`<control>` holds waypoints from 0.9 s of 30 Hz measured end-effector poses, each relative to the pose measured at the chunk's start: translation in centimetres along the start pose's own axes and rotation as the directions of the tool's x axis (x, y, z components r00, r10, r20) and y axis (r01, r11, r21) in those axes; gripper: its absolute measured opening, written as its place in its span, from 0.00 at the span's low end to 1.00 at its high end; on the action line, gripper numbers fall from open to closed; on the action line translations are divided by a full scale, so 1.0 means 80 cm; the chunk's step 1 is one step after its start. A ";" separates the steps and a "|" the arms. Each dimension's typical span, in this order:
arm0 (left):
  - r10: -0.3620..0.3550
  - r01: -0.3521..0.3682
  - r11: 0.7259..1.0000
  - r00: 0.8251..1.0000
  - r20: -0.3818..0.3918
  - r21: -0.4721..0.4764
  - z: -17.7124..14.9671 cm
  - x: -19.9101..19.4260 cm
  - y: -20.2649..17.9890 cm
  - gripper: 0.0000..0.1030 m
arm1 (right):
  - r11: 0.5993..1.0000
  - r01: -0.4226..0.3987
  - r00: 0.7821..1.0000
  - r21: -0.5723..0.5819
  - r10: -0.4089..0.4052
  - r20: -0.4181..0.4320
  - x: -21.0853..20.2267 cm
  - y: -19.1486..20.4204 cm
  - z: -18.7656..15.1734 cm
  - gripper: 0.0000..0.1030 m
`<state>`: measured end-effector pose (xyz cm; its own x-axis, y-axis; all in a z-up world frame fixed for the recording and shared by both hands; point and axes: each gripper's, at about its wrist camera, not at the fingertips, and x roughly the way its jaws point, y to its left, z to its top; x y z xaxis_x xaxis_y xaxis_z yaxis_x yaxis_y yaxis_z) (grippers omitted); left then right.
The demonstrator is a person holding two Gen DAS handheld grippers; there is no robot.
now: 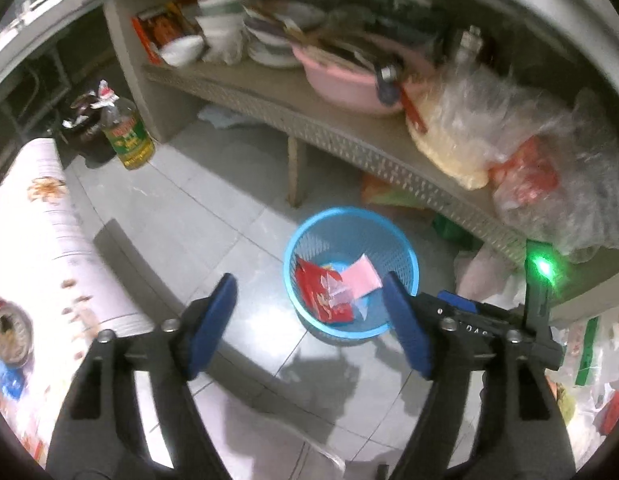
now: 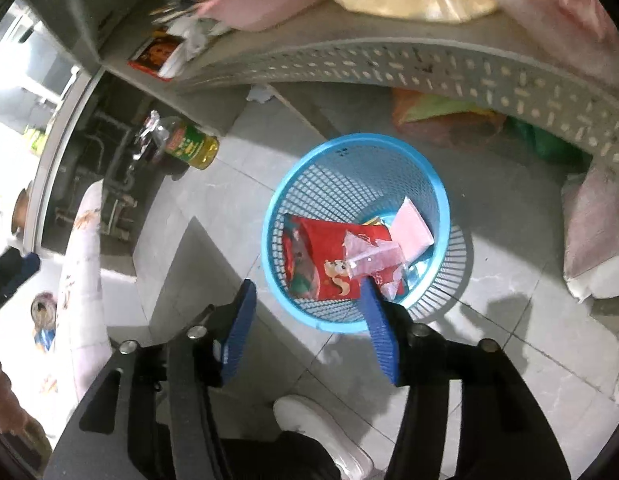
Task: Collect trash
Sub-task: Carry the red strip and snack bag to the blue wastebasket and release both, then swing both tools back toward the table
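A blue mesh waste basket [image 1: 405, 264] stands on the tiled floor below a shelf; it also shows in the right wrist view [image 2: 329, 184]. Inside lie a red snack wrapper [image 1: 321, 292] [image 2: 329, 256], a pink paper [image 1: 363, 276] [image 2: 411, 228] and a clear plastic scrap [image 2: 369, 256]. My left gripper [image 1: 309, 292] is open and empty, held above the floor just short of the basket. My right gripper [image 2: 307, 296] is open and empty over the basket's near rim. The right gripper's body also shows in the left wrist view [image 1: 489, 316].
A beige shelf [image 1: 341, 136] holds bowls, a pink basin [image 1: 341, 80] and plastic bags [image 1: 509, 140]. An oil bottle [image 1: 129, 136] [image 2: 189, 146] stands on the floor at left. A floral-cloth table edge [image 1: 41, 220] is at left. Bags lie under the shelf [image 2: 441, 116].
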<state>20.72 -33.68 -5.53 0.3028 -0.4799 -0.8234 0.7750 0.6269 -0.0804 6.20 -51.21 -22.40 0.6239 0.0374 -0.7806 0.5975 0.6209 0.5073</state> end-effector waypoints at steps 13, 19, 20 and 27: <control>-0.026 0.052 0.983 0.989 0.147 -0.176 -0.095 -0.149 0.077 0.88 | 0.883 0.184 0.971 -0.432 -0.095 0.218 -0.097 0.199 -0.028 0.94; -0.011 0.061 0.957 0.985 0.175 -0.285 -0.141 -0.189 0.110 0.92 | 0.787 0.249 0.948 -0.565 -0.080 0.307 -0.121 0.275 -0.047 0.94; -0.003 0.056 0.954 0.984 0.177 -0.294 -0.148 -0.195 0.115 0.92 | 0.774 0.248 0.948 -0.583 -0.068 0.312 -0.123 0.283 -0.049 0.94; 0.043 0.042 0.922 0.977 0.208 -0.386 -0.199 -0.235 0.153 0.92 | 0.642 0.206 0.956 -0.739 0.028 0.291 -0.125 0.355 -0.077 0.94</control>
<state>15.68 -7.23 0.04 0.4444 -0.5701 -0.6911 0.5128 0.7944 -0.3255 13.81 -29.08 -2.43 0.7602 -0.1748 -0.6257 0.1399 0.9846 -0.1051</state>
